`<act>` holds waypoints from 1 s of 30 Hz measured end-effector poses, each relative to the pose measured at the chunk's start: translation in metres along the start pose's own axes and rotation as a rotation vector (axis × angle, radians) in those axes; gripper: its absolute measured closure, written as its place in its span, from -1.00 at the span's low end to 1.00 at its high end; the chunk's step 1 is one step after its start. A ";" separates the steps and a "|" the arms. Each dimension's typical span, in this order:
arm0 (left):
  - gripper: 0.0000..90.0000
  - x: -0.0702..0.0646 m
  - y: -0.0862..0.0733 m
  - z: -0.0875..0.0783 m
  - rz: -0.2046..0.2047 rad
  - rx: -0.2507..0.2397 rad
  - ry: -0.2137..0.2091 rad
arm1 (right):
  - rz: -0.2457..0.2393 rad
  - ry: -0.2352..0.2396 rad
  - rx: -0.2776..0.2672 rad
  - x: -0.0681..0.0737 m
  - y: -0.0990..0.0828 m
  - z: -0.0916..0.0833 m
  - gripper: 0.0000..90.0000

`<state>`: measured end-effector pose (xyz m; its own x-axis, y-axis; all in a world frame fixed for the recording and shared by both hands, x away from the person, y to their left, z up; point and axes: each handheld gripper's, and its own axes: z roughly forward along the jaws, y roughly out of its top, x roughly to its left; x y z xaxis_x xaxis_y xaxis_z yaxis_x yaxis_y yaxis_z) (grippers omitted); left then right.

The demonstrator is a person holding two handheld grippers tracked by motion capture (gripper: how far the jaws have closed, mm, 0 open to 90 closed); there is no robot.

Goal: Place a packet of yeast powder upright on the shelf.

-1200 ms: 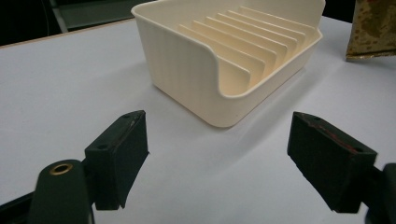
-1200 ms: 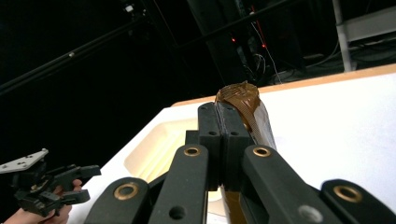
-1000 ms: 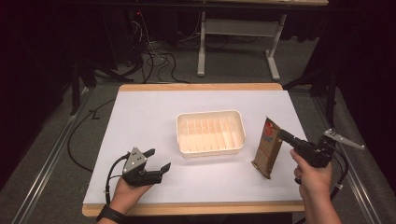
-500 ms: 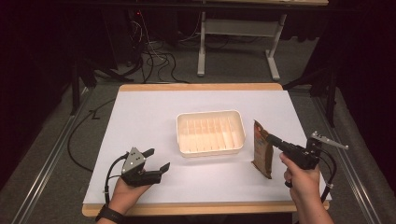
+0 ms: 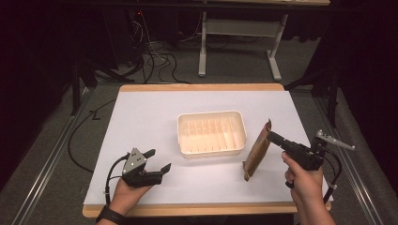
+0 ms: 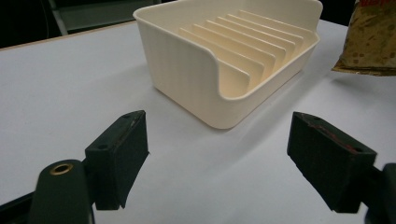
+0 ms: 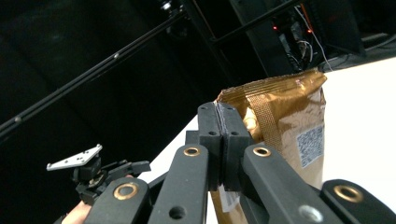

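A cream ribbed tray (image 5: 211,132) sits in the middle of the white table. Just to its right a gold-brown pouch (image 5: 256,152) hangs tilted, its lower end close to the table; I cannot tell whether it touches. My right gripper (image 5: 271,137) is shut on the pouch's top edge. In the right gripper view the jaws (image 7: 223,126) are pressed together on the sealed top of the pouch (image 7: 289,121). My left gripper (image 5: 160,159) rests open at the front left, nothing between its fingers. In the left gripper view it (image 6: 219,154) faces the tray (image 6: 187,65), with the pouch (image 6: 371,42) beyond.
The table's wooden front edge (image 5: 206,208) lies just below both hands. Dark floor with cables (image 5: 155,56) and a desk frame (image 5: 244,42) lies beyond the far edge. Bare white table surface (image 5: 150,112) stretches left of the tray.
My right gripper has carried the pouch left and toward me, closer to the tray's right side. The left gripper has stayed where it was.
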<state>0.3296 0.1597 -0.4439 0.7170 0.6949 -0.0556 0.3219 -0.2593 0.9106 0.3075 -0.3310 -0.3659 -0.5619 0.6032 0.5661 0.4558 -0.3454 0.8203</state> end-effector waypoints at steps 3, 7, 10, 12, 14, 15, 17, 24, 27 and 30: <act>-0.53 0.000 0.000 -0.001 -0.001 -0.003 0.001 | -0.034 0.012 0.012 0.010 0.002 0.005 1.00; -0.53 0.001 0.000 -0.002 -0.007 -0.008 0.000 | -0.056 0.026 0.022 0.020 0.004 0.011 1.00; -0.53 0.001 0.000 -0.002 -0.006 -0.007 -0.002 | -0.076 0.029 0.029 0.025 0.007 0.015 1.00; -0.53 0.001 0.000 -0.003 -0.006 -0.011 -0.001 | -0.080 0.032 0.033 0.027 0.009 0.017 1.00; -0.53 0.001 0.000 -0.004 -0.009 -0.014 -0.003 | -0.089 0.032 0.032 0.029 0.011 0.019 1.00; -0.53 0.001 0.000 -0.004 -0.009 -0.015 -0.003 | -0.089 0.032 0.032 0.029 0.011 0.019 1.00; -0.53 0.002 0.000 -0.005 -0.010 -0.018 -0.003 | -0.098 0.036 0.035 0.032 0.013 0.020 1.00; -0.53 0.002 0.001 -0.006 -0.011 -0.028 -0.005 | -0.122 0.039 0.037 0.038 0.020 0.025 1.00; -0.53 0.003 0.001 -0.008 -0.012 -0.033 -0.005 | -0.131 0.041 0.043 0.040 0.022 0.029 1.00; -0.53 0.003 0.001 -0.008 -0.013 -0.035 -0.006 | -0.133 0.042 0.042 0.041 0.023 0.031 1.00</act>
<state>0.3270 0.1671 -0.4396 0.7165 0.6940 -0.0697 0.3094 -0.2267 0.9235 0.3158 -0.2920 -0.3263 -0.6471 0.6107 0.4565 0.4039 -0.2333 0.8846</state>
